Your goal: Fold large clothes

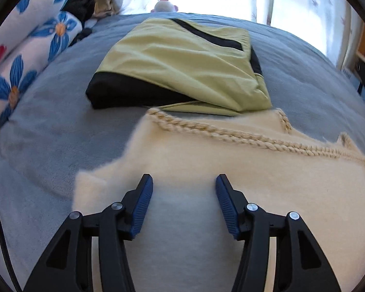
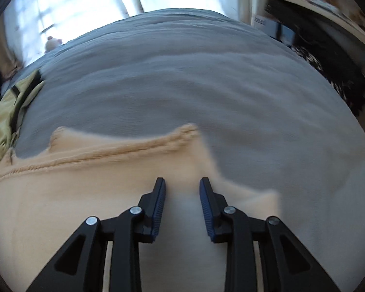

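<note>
A fluffy cream knit sweater (image 1: 231,170) with a braided trim lies spread on the grey bed cover (image 1: 48,133). My left gripper (image 1: 184,177) hovers over the sweater's left part, open, with nothing pinched between its blue pads. In the right wrist view, the same sweater (image 2: 85,170) looks blurred, its right edge ending just past the fingers. My right gripper (image 2: 182,180) stands over that edge with its jaws a narrow gap apart, and no cloth is visibly pressed between them. Just beyond the sweater sits a folded yellow-green and black garment (image 1: 182,58).
Blue-flowered pillows (image 1: 24,60) and a black item line the bed's left side. A plush toy (image 1: 164,4) sits at the far edge by the bright curtained window. In the right wrist view, a shelf (image 2: 328,4) and dark clothes (image 2: 340,77) stand off the bed's right side.
</note>
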The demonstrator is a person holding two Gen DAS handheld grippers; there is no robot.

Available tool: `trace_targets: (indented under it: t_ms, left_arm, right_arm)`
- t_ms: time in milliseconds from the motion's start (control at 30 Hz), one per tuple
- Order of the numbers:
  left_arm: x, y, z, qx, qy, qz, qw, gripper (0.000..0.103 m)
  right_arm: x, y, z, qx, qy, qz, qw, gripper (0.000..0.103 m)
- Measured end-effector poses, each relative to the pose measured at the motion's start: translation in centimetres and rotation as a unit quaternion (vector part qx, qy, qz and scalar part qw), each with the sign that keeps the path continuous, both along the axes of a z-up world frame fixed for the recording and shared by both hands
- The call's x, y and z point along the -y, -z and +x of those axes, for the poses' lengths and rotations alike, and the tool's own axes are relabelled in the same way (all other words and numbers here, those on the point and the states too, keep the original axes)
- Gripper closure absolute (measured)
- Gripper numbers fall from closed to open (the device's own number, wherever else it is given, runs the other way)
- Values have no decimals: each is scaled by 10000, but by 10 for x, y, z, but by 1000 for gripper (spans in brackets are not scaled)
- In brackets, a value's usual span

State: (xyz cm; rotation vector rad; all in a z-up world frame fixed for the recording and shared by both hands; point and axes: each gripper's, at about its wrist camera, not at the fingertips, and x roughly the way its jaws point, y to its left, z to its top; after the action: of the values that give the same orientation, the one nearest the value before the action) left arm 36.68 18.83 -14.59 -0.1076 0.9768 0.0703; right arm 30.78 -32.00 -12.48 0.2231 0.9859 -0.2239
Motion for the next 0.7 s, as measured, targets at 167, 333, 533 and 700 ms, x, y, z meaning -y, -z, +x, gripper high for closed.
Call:
trace_targets:
  t_ms: [167, 333, 533, 700]
  left_arm:
    - [5, -20, -23, 57, -30, 243, 9997, 50]
    - [36, -57, -91, 538, 208, 216, 9981, 50]
    - [54, -40, -156, 183, 96, -352, 9992, 50]
    - [31, -12, -175, -78, -302, -466, 9984, 50]
  right_arm:
    - [-27, -28, -26, 85, -33, -84, 9999, 80]
    - [-81, -52, -70, 402, -670, 385, 9962, 80]
    - [-135, -37, -122, 355, -1163, 600, 9908, 78]
    - [-115, -17, -156, 326, -994, 318, 9940, 78]
